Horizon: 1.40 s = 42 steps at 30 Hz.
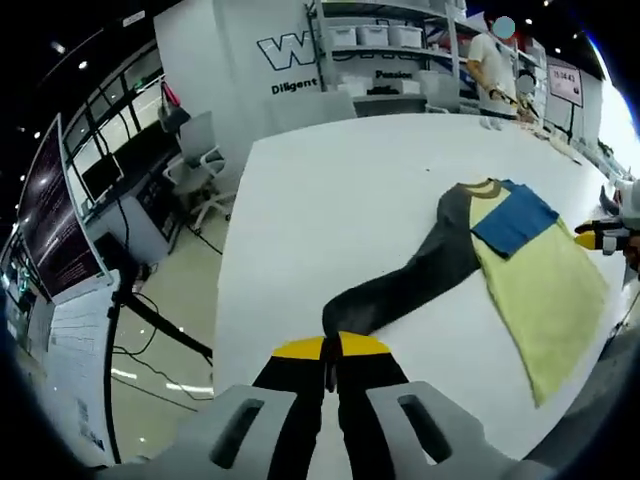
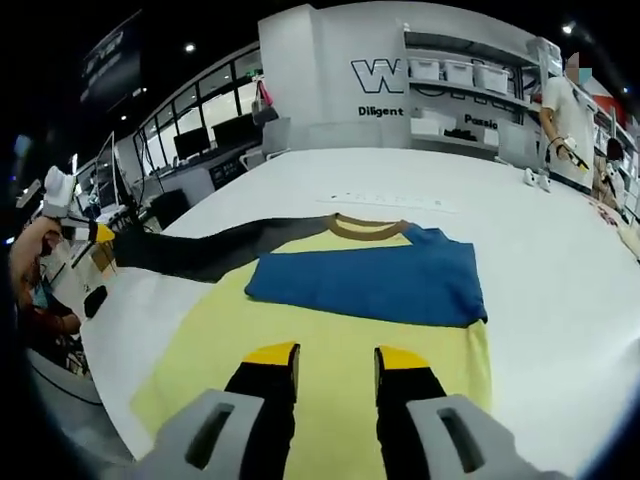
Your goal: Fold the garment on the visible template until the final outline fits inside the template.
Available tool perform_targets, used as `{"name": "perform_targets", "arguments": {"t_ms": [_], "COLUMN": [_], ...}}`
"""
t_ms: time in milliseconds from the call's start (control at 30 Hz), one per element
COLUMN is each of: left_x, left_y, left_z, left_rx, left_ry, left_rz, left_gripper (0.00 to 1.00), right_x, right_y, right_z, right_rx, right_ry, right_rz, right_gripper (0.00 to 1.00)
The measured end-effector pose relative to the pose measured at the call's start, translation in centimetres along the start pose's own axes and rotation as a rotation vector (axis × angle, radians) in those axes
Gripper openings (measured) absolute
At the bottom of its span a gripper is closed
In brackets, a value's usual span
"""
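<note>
Left gripper (image 1: 331,352) clamps the grey sleeve (image 1: 420,275) at lower centre; right gripper (image 2: 335,365) hangs parted over the yellow shirt (image 2: 330,390); tugging could drag the shirt askew on the counter (image 1: 330,190).

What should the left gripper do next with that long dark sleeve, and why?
Probably carry the dark sleeve across onto the yellow body. The left gripper sits shut at the sleeve's cuff end, which stretches far out over the white table, while the blue sleeve already lies folded over the chest. The right gripper hovers open above the hem.
</note>
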<state>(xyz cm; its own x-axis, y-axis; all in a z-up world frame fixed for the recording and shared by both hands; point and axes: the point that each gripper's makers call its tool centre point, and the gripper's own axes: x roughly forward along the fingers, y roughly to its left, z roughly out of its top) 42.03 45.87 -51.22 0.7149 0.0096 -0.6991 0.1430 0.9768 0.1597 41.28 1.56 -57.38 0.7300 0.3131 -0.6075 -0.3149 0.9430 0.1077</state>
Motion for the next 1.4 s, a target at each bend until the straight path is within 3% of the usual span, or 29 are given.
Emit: {"name": "perform_targets", "arguments": {"t_ms": [200,533,900,1167,1400], "left_x": [-0.6,-0.7,-1.1,-1.1,-0.9], "left_y": [0.3,-1.4,-4.6,-8.5,-10.3], "left_z": [-0.5,0.1,4.5,7.4,8.8], "left_rx": [-0.033,-0.047,-0.114,-0.067,-0.059], "left_ry": [0.069,0.097,0.087,0.06,0.05], "left_rz": [0.017,-0.019,-0.083,-0.164,-0.199], "left_gripper": [0.02,0.02,0.03,0.03,0.02], "right_x": [-0.2,-0.5,-1.0,-1.4,-1.7], "right_y": [0.1,0.4,0.6,0.5,0.8], "right_z": [0.2,0.5,0.8,1.8,2.3], "right_rx": [-0.013,-0.033,-0.019,0.003,0.001], "right_ry": [-0.004,-0.007,-0.031,-0.075,-0.091], "right_rz": [0.005,0.017,0.038,0.06,0.076], "right_gripper": [0.3,0.32,0.4,0.51,0.6]}}
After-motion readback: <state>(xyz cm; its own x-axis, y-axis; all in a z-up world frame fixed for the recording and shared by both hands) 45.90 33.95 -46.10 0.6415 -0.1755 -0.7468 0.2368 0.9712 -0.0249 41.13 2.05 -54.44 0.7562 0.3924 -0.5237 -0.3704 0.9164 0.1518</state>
